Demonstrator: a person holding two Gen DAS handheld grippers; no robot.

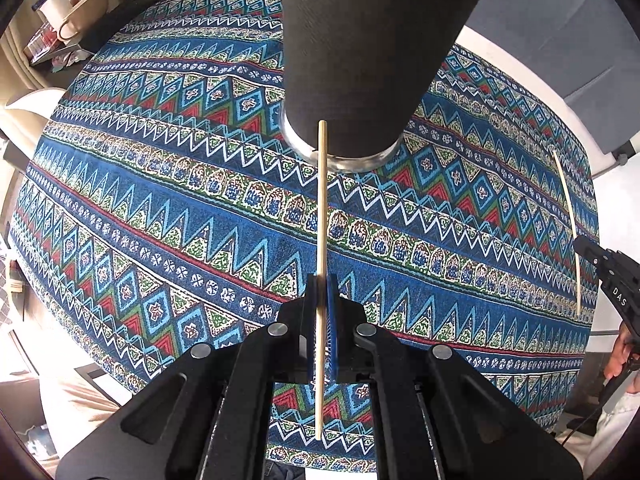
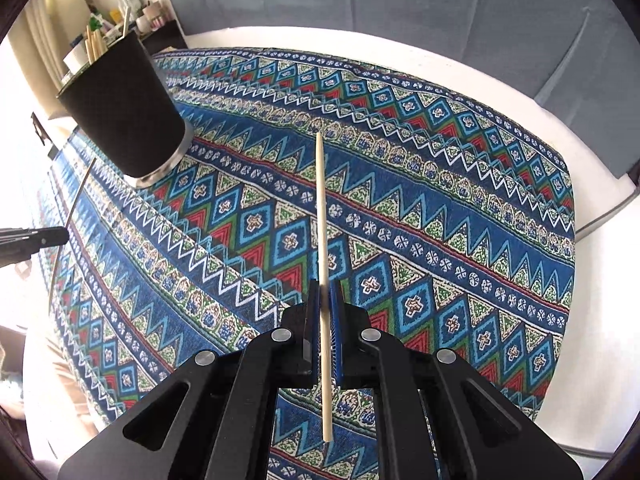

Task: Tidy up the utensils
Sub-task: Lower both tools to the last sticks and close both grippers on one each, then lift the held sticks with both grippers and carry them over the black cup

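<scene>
Your left gripper (image 1: 323,280) is clamped on a thin, pale wooden chopstick (image 1: 322,208), round in section and straight, with its blue ribbed pads pressed flat against the shaft; one length sticks out ahead of the jaws and a shorter length runs back beneath them. Your right gripper (image 2: 325,286) is pinched the same way on a second chopstick (image 2: 322,216), this one tapering to a finer tip at its far end. Both sticks are lifted clear of the patterned cloth (image 1: 160,208), a coarse woven fabric in blue, red, green and cream zigzags and diamonds that covers most of a round white table (image 2: 600,320). The black cup (image 1: 360,60) is a tapered holder with a matte, finely textured wall and a shiny metal base ring; it stands upright on the cloth, and more pale sticks (image 2: 94,44) poke out of its mouth. In the left view, the tip of your chopstick appears just in front of the cup's base. Seen from the right wrist, the cup stands well off to the left and the cloth around your stick lies flat and bare out to the table's white rim. A padded grey-blue surface (image 2: 440,0) rises beyond the far edge.
</scene>
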